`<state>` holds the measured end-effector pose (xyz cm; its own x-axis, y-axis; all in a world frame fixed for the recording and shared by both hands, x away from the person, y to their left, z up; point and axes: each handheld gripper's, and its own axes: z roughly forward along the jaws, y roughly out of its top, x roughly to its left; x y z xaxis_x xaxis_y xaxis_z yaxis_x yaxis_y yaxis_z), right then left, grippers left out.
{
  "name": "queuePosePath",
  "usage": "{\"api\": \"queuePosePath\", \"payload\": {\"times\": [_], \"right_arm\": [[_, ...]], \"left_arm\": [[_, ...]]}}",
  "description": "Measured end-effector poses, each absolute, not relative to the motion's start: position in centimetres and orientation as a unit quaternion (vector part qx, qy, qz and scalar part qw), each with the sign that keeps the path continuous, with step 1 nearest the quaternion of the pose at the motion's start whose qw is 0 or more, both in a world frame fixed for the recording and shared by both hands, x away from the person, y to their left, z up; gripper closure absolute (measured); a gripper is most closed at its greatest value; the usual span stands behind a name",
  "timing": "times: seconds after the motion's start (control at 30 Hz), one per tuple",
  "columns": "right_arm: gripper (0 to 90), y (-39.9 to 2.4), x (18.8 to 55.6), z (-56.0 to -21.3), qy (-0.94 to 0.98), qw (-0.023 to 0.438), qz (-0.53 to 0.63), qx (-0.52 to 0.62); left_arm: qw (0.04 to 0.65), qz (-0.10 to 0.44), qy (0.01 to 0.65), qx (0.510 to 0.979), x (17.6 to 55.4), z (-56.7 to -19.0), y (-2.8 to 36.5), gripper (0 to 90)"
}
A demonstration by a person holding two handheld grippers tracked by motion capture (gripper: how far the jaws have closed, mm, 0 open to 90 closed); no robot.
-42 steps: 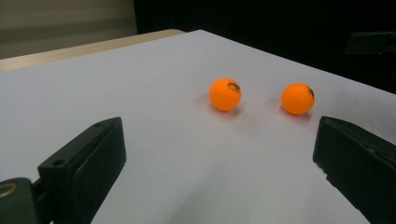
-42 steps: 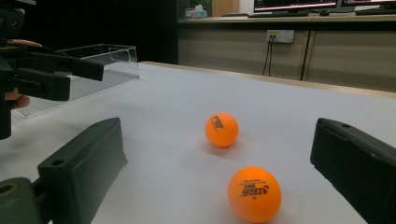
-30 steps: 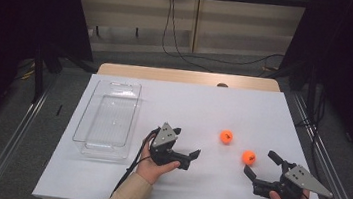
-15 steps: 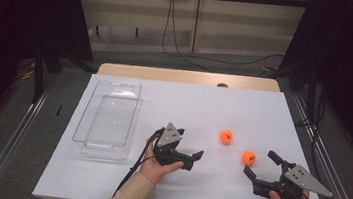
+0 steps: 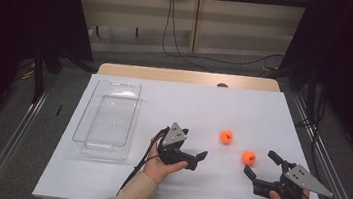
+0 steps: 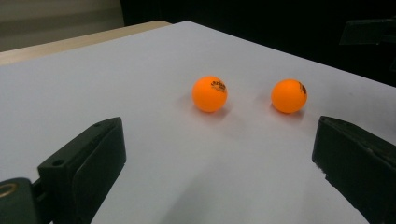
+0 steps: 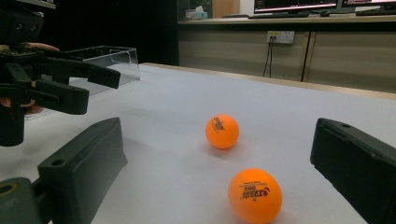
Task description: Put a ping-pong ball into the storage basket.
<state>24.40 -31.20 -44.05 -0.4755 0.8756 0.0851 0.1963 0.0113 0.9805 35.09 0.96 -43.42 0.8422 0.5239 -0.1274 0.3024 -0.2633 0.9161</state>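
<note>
Two orange balls lie on the white table, apart from each other, right of centre in the high view. The far ball (image 5: 226, 137) sits toward the middle; the near ball (image 5: 248, 157) lies at about 4 o'clock from it, closer to the person's edge.

The relation that matters is which tool is nearer which ball. The right tool (image 5: 264, 164) has the near ball at roughly 11 o'clock from its tips, just beside them and almost on the line between its two jaws; in the right gripper view that ball (image 7: 255, 195) sits low and central between the spread jaws, with the other ball (image 7: 222, 131) beyond it. A short push forward would likely bring the jaws around it.

The left tool (image 5: 194, 159) points toward 3 o'clock, its jaws also spread and holding nothing. The far ball lies at about 1 o'clock from its tips, somewhat farther off than the near ball is from the right tool. In the left gripper view both balls rest ahead, side by side and apart.

Out at 9 o'clock, well apart from both balls, a clear plastic bin (image 5: 107, 119) stands empty near the table's left edge.
</note>
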Motion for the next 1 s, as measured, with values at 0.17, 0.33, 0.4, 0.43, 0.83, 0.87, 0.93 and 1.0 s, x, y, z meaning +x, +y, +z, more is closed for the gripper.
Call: {"api": "queuePosePath", "payload": {"times": [0.17,0.33,0.4,0.43,0.83,0.87,0.93,1.0], "right_arm": [[2.6,-31.1,24.4,-44.1,0.645,0.298,0.568,0.416],[2.6,-31.2,24.4,-44.1,0.646,0.299,0.567,0.414],[2.6,-31.2,24.4,-44.1,0.645,0.299,0.568,0.415],[2.6,-31.2,24.4,-44.1,0.645,0.299,0.568,0.415],[2.6,-31.2,24.4,-44.1,0.645,0.298,0.568,0.415],[2.6,-31.2,24.4,-44.1,0.645,0.297,0.569,0.416],[2.6,-31.2,24.4,-44.1,0.644,0.297,0.569,0.416],[2.6,-31.2,24.4,-44.1,0.644,0.297,0.569,0.416]], "left_arm": [[0.543,0.096,0.259,0.793,35.2,-43.5,0.5,2.7],[0.539,0.088,0.259,0.797,35.3,-43.5,0.0,2.6],[0.539,0.086,0.257,0.797,35.4,-43.6,-0.3,2.6],[0.536,0.085,0.258,0.799,35.4,-43.6,-0.3,2.6],[0.530,0.080,0.254,0.805,35.8,-43.8,-1.1,2.6],[0.531,0.077,0.253,0.805,35.8,-43.8,-1.2,2.6],[0.529,0.075,0.253,0.807,35.8,-43.9,-1.4,2.6],[0.527,0.075,0.252,0.808,35.8,-43.9,-1.6,2.6]]}}
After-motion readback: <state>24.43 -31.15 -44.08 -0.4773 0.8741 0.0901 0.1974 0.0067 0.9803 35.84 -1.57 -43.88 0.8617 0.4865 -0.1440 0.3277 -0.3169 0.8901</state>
